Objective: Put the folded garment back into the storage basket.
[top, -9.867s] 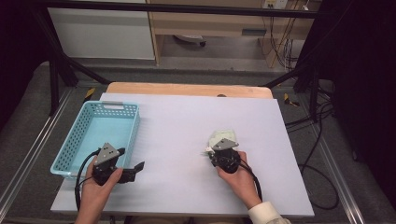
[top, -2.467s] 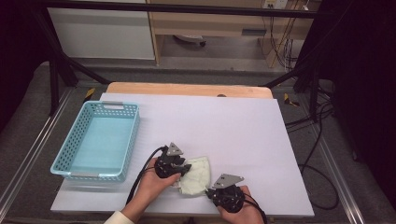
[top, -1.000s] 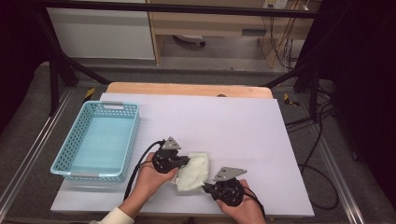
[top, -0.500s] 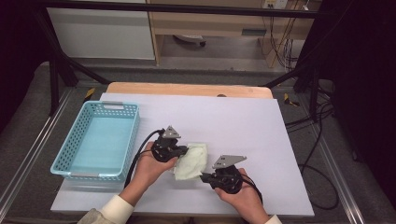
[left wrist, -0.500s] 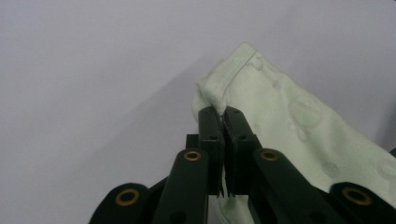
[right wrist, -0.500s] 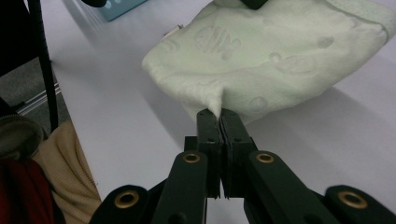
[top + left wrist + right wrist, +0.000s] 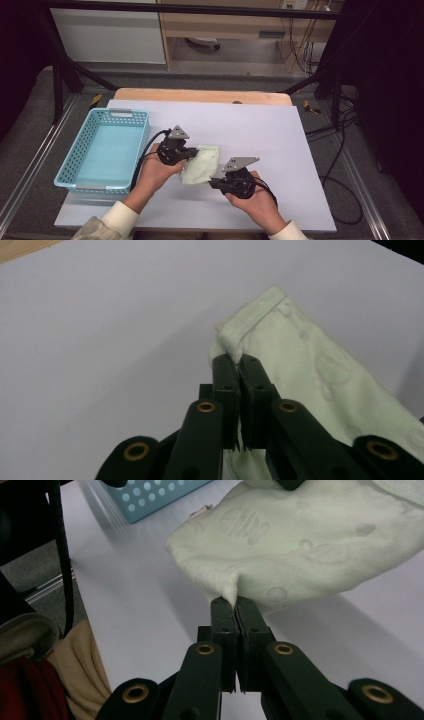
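Both grippers, left (image 7: 192, 154) and right (image 7: 214, 182), pinch opposite edges of the pale green cloth (image 7: 201, 164), likely to carry it to the blue basket (image 7: 75, 176).

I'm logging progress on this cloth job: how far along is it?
Done: both claws have hold of the pale green cloth, the left claw pinching its hemmed edge, the right claw a fold. In hand: the cloth hangs between them above the white table. Left: probably placing it in the blue basket, which holds nothing yet.
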`<state>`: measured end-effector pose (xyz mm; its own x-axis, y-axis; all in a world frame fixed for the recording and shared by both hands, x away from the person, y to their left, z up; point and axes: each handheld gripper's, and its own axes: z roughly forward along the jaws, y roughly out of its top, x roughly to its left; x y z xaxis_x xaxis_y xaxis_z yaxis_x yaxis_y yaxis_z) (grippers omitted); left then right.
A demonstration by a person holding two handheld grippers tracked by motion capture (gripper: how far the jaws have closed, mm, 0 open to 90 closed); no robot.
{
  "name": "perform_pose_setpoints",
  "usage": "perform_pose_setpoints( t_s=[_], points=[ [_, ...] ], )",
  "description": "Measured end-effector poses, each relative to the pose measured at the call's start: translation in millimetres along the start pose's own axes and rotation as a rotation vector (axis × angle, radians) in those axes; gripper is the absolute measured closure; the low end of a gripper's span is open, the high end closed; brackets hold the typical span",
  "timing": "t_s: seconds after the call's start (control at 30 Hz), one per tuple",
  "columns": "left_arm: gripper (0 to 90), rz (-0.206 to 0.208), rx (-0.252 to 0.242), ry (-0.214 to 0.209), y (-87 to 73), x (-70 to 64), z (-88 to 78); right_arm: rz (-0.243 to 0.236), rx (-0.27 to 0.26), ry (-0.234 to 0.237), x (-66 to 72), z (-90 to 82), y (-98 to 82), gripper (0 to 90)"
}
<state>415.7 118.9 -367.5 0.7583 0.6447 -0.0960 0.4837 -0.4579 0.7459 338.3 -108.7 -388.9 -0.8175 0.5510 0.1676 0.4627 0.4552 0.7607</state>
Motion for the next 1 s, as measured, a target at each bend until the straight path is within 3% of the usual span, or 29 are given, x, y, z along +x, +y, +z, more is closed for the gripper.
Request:
perform_pose_setpoints(
  t_s=[1.0],
  points=[
    [87.3,-0.030,-0.025,0.028,4.3,23.8,-41.3,-0.055,0.004,0.048,12.7,13.6,42.9,88.6]
  ],
)
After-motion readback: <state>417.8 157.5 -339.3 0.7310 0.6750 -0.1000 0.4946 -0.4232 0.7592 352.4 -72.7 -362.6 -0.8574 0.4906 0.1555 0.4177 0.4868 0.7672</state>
